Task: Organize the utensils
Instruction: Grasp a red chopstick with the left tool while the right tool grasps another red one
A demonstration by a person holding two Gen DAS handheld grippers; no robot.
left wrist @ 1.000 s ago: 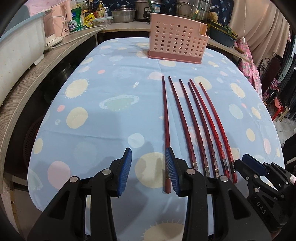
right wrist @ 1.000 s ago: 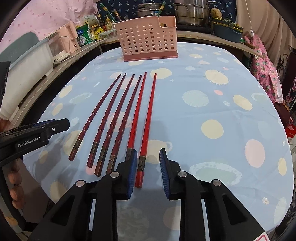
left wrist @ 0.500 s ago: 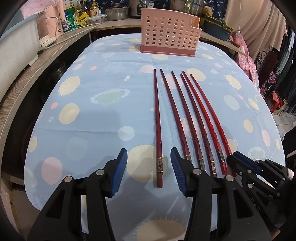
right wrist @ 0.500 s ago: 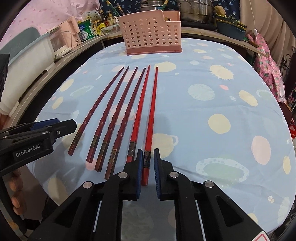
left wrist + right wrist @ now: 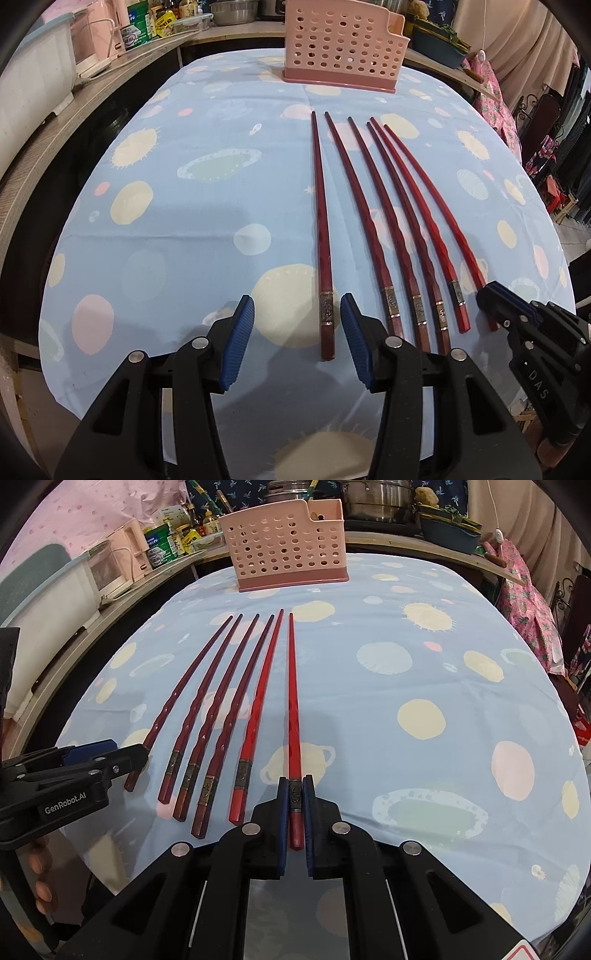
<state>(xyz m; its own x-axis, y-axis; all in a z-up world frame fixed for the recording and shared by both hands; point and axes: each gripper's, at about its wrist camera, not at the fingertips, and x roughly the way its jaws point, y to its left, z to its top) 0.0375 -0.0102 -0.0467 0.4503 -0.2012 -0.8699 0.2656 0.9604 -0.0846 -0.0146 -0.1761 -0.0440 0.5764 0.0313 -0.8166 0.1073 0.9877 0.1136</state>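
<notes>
Now right gripper (image 5: pixel 295 801) jaws clamp the rightmost chopstick (image 5: pixel 293 716).

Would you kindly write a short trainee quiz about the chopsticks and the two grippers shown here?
1. True or false: the right gripper is shut on the rightmost chopstick.
2. How many chopsticks lie in the row?
3. The left gripper is: A) shut on a chopstick, B) open astride the leftmost chopstick, C) inside the pink basket.

Key: 1 true; 2 six; 3 B.
</notes>
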